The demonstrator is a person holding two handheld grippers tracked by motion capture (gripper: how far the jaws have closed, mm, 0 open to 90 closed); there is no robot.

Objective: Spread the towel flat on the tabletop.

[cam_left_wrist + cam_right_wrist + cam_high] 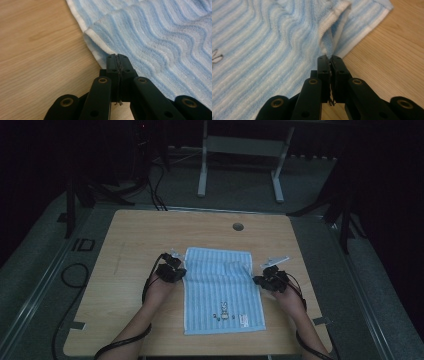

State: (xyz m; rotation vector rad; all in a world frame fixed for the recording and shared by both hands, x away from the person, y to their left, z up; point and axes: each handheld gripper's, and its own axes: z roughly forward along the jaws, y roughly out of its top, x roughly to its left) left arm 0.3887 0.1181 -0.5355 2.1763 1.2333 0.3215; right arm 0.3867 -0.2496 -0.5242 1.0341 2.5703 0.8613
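A light blue striped towel (222,290) lies flat in the middle of the wooden table (135,235), with a small embroidered figure near its front edge. My left gripper (178,272) sits at the towel's left edge and my right gripper (258,280) at its right edge. In the left gripper view the jaws (117,56) are shut, and the white hem of a raised fold of towel (162,37) runs into their tips. In the right gripper view the jaws (329,58) are shut on a pinched-up fold of the towel (262,50) by its hem.
A round cable hole (238,226) sits near the table's far edge. Beyond the table stands a white desk frame (202,170), and black cables (75,275) lie on the floor at the left. Bare wood (392,62) flanks the towel on both sides.
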